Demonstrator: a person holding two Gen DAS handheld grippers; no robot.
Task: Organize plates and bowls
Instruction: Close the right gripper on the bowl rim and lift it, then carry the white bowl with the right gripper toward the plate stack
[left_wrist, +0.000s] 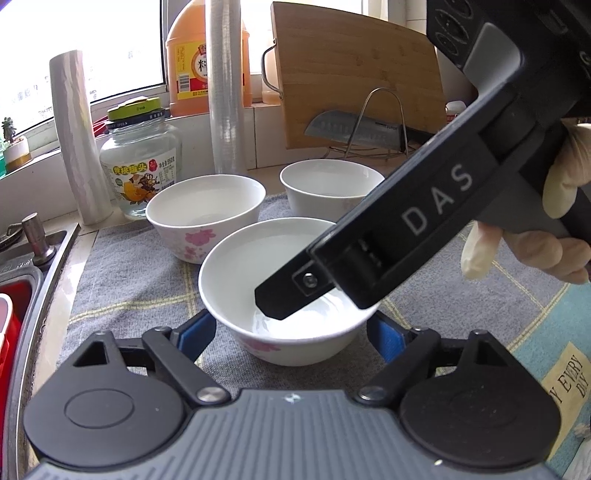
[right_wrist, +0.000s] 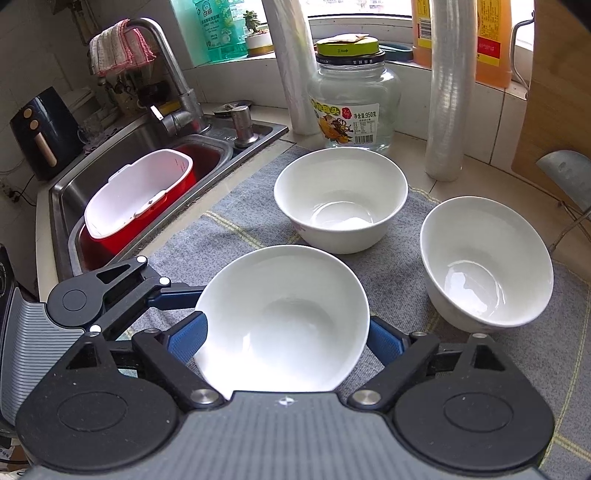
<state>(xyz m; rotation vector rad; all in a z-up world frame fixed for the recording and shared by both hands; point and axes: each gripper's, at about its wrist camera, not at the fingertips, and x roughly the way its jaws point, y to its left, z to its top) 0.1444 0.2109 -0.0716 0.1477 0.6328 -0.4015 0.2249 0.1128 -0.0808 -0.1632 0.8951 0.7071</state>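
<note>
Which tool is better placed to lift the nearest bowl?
Probably right: the right tool hangs open over the nearest bowl, one finger inside its rim. The left tool, also open, only flanks it from outside.

Daylight pours in through the window behind the counter (left_wrist: 92, 44), so strongly that the glass burns out to plain white and nothing outside can be read. The three white porcelain bowls catch it: the nearest one (right_wrist: 284, 321) glares at its close rim, and the right-hand one (right_wrist: 484, 273) shows a bright wet-looking sheen inside. Shadows on the grey checked cloth (right_wrist: 236, 214) stay soft. Both fisheye views bend straight lines at their edges, but focus is sharp.
</note>
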